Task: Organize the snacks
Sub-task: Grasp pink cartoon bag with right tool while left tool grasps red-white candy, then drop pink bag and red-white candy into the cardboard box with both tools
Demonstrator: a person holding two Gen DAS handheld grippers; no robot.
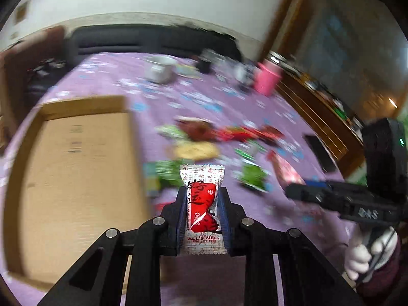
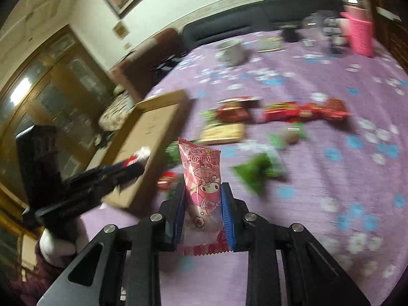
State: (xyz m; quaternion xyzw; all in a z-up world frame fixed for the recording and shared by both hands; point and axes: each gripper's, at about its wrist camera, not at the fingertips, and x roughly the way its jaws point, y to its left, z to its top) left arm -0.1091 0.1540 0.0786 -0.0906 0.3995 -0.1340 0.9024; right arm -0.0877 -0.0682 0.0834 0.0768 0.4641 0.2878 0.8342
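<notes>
1. Slippage is my first worry. The left claw [image 1: 201, 211] is clenched on a red-and-white candy packet [image 1: 202, 204], pinched by its flat sides with both crimped ends poking out past the pads. Slick wrapper, thin grip, so a quick swing toward the cardboard box [image 1: 76, 178] on the left could let it slide out.

2. Same deal on the other side. The right claw [image 2: 202, 214] is grasping a pink cartoon snack packet [image 2: 204, 183], which stands tall above the fingers. Most of it is unsupported, so I'd guess it can flop or twist loose if the claw tips.

3. Both claws sit near each other over the near edge of the desk [image 2: 331, 76]; the right wrist view shows the left one just beside the box's near corner. If both go for the box together, they could bump, or clip the box wall and shove it.

4. Loose snacks [image 1: 229, 140] lie scattered in the middle of the purple cloth, right of the box. A low pass could drag a few along or knock them off.

5. The box is shallow, so a drop from too high might bounce a packet back out.

6. Everything's motion-blurred, so exact gaps are hard to call.
</notes>
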